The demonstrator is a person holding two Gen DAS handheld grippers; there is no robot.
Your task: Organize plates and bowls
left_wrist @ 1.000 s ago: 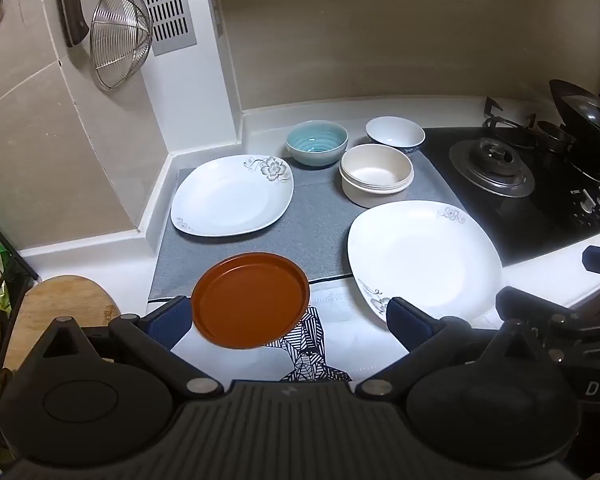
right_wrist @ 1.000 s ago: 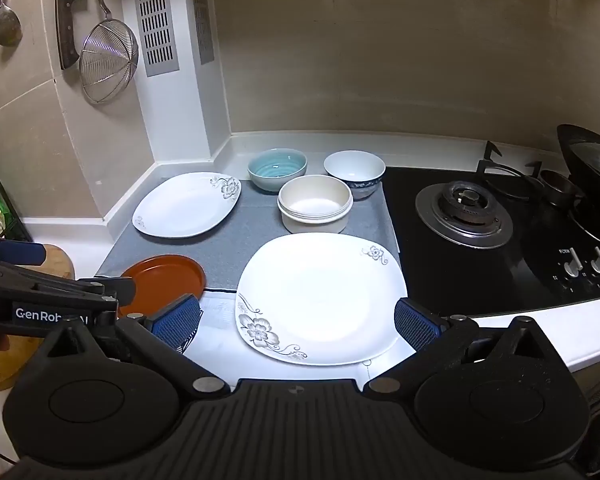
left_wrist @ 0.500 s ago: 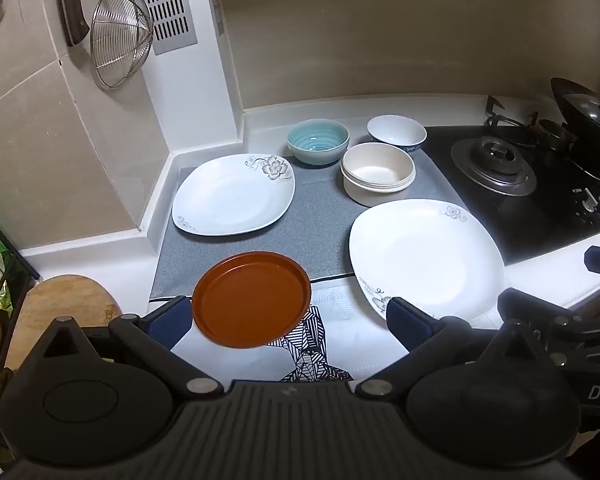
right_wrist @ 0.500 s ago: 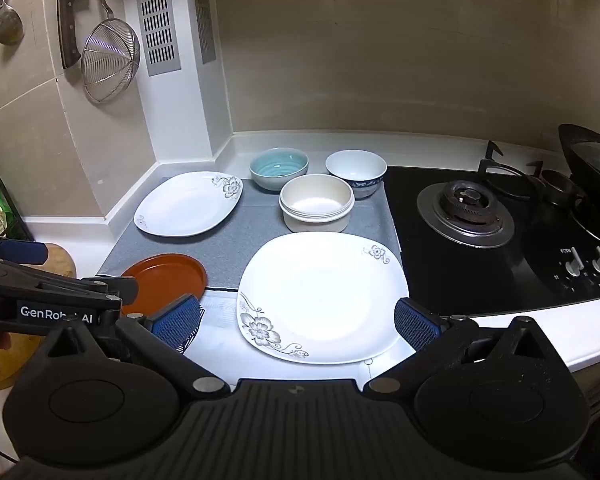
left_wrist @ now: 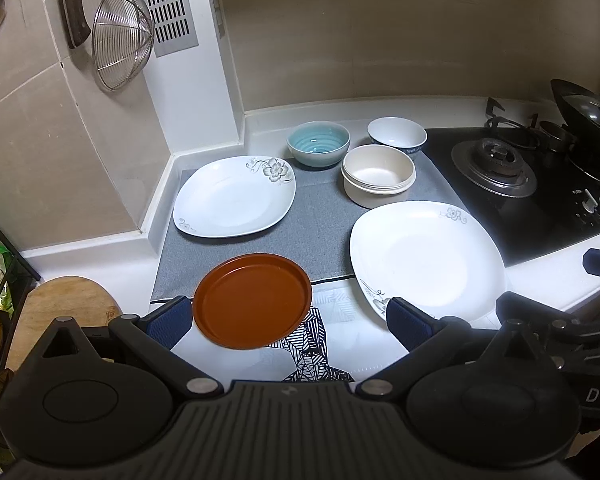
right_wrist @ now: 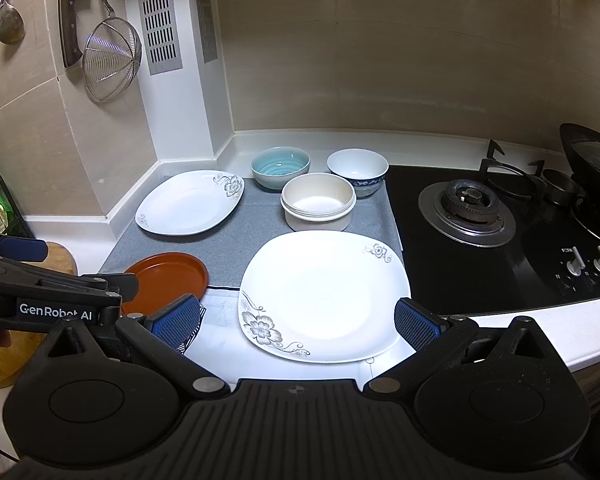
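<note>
Nearest the left wrist camera, the left gripper hangs with its blue-padded jaws spread wide, holding nothing. The small brown plate lies between them in that view, its left rim just beside the left pad (whether they touch I cannot tell). The plate straddles the near edge of the grey mat and a black-and-white patterned cloth.

The right gripper is likewise spread wide, with the big white square plate lying flat between its pads in the right wrist view, a flower print at its near left corner. This plate overlaps the mat's near right edge.

On the far left of the mat sits a second white flowered plate, well apart from the first. Beyond the big plate stands a cream bowl (it looks like a stack of nested bowls). Farther still, side by side near the wall, are a teal bowl on the left and a white bowl with a blue band on the right.

To the right of the mat lies a black gas hob. A wire strainer hangs on the far left wall.
</note>
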